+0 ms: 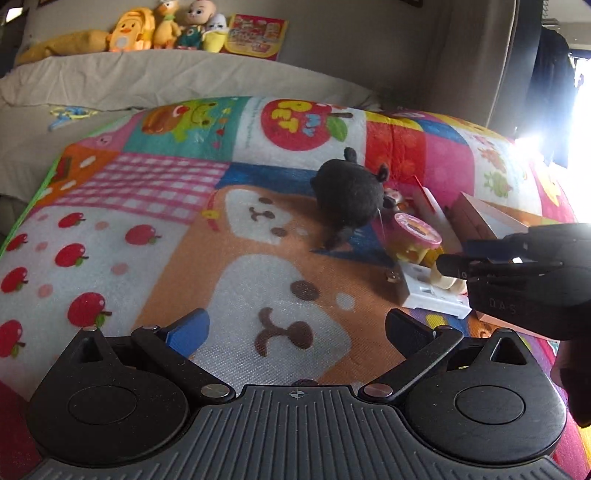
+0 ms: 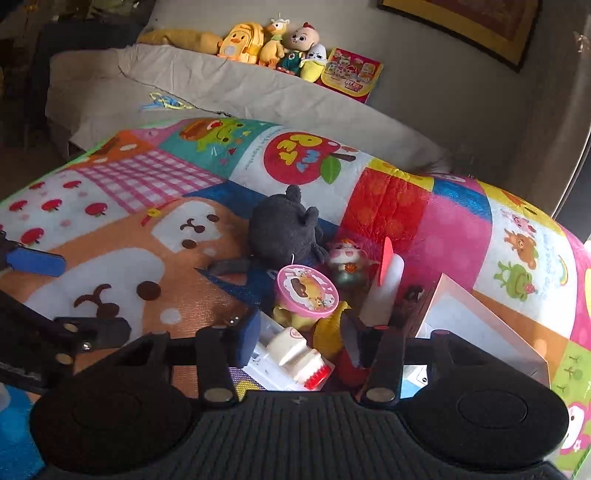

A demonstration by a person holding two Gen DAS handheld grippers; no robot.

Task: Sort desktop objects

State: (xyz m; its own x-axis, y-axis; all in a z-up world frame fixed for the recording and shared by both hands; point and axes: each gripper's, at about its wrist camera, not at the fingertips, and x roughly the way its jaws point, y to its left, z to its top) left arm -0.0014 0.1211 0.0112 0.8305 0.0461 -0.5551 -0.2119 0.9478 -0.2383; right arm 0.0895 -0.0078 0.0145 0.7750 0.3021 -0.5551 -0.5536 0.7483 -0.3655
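A heap of small objects lies on a colourful play mat (image 1: pixel 147 192). A dark grey plush (image 1: pixel 349 194) (image 2: pixel 284 230) lies at its far side. Near it are a pink-lidded cup (image 1: pixel 417 230) (image 2: pixel 307 291), a small hamster figure (image 2: pixel 345 258), a cream and red toy (image 2: pixel 299 352) on a white base (image 1: pixel 428 291), and a yellow piece (image 2: pixel 330 328). My left gripper (image 1: pixel 297 332) is open and empty over the mat, left of the heap. My right gripper (image 2: pixel 301 332) (image 1: pixel 454 264) is open, its fingers either side of the cream toy.
An open brown and white box (image 2: pixel 480 325) (image 1: pixel 480 218) lies at the right of the heap. A red and white card (image 2: pixel 386 277) stands beside it. A bed with a beige cover (image 1: pixel 147 77) and a row of plush toys (image 1: pixel 147 29) stands behind the mat.
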